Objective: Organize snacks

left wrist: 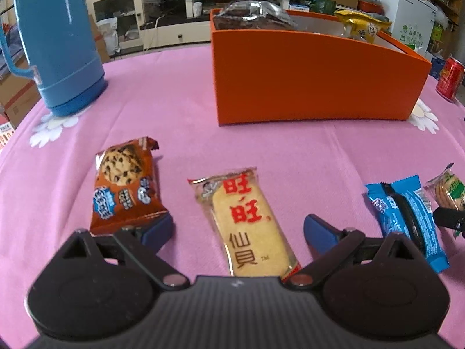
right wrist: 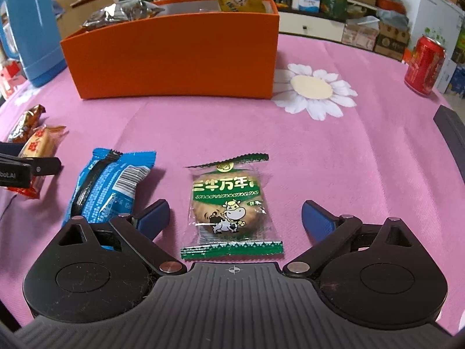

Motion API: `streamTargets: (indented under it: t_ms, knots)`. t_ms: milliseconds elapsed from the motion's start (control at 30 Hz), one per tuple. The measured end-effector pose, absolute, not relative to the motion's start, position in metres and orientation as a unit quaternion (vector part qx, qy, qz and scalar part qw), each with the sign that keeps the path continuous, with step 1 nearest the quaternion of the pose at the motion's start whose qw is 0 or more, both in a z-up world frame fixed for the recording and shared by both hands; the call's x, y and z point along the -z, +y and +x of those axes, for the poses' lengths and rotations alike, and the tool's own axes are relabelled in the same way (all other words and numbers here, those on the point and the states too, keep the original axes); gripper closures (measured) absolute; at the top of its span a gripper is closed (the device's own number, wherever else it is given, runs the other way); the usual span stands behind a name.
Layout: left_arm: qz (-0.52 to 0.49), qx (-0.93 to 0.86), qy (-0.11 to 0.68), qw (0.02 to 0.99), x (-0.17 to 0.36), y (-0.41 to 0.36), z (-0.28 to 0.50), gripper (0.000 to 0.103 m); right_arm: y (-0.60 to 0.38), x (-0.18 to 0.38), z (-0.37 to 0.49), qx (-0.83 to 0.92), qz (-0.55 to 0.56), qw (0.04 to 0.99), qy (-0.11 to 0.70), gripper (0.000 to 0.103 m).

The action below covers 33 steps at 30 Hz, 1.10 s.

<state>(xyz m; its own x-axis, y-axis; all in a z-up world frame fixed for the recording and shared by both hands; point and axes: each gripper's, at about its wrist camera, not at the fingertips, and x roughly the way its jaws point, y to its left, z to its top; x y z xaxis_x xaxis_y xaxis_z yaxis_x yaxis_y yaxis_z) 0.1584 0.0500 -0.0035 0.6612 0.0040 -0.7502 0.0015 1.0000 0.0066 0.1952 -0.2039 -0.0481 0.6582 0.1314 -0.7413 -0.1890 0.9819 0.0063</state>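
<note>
Both tongs are spread wide: the left gripper (left wrist: 238,228) straddles the rice cracker (left wrist: 247,224), lying lengthwise near-to-far; the right gripper (right wrist: 235,218) straddles the green biscuit (right wrist: 229,203).

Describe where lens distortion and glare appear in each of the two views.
Left wrist view: fisheye bends the orange cardboard box front into a curve and tilts the blue plastic flask. Right wrist view: the box bows likewise; glare glints on the green clear-wrapped biscuit packet.

Bare cloth (right wrist: 221,128) before orange box (right wrist: 174,58)
</note>
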Motion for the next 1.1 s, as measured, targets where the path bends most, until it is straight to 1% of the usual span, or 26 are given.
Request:
streamTargets:
  t_ms: [100,200,233,267,333,367,400,567,767,933,1100]
  knots:
    - [0.002,0.005,0.409,0.913,0.003,0.051,0.157,0.009,-0.204,0.048,0.192,-0.088,-0.037,0.913,0.396,0.022]
    - [-0.005,0.008,0.407,0.913,0.001,0.052,0.156,0.018,-0.206,0.046,0.190,-0.083,-0.034,0.915,0.392,0.034]
    - [-0.006,0.009,0.404,0.915,0.000,0.052,0.155,0.028,-0.207,0.045,0.189,-0.081,-0.033,0.916,0.391,0.047]
    - [-0.004,0.015,0.399,0.917,-0.002,0.051,0.153,0.044,-0.208,0.043,0.188,-0.081,-0.031,0.917,0.389,0.068]
    - [0.001,0.023,0.397,0.917,-0.005,0.049,0.152,0.060,-0.209,0.041,0.186,-0.079,-0.027,0.918,0.388,0.071]
    - [-0.004,0.025,0.399,0.916,-0.006,0.050,0.153,0.065,-0.210,0.040,0.185,-0.080,-0.025,0.918,0.388,0.071]
    - [-0.009,0.026,0.402,0.915,-0.007,0.051,0.152,0.067,-0.211,0.039,0.183,-0.085,-0.016,0.917,0.390,0.071]
    - [-0.047,0.029,0.406,0.912,-0.023,0.058,0.146,0.068,-0.226,0.023,0.173,-0.089,0.027,0.922,0.377,0.072]
    - [-0.093,0.046,0.364,0.926,-0.073,0.072,0.140,0.068,-0.248,-0.008,0.162,-0.106,0.108,0.931,0.332,0.072]
    - [-0.113,0.044,0.327,0.937,-0.115,0.072,0.184,0.068,-0.238,-0.050,0.196,-0.122,0.101,0.945,0.285,0.071]
    - [-0.135,0.054,0.300,0.943,-0.134,0.055,0.251,0.068,-0.209,-0.091,0.269,-0.136,0.081,0.959,0.236,0.071]
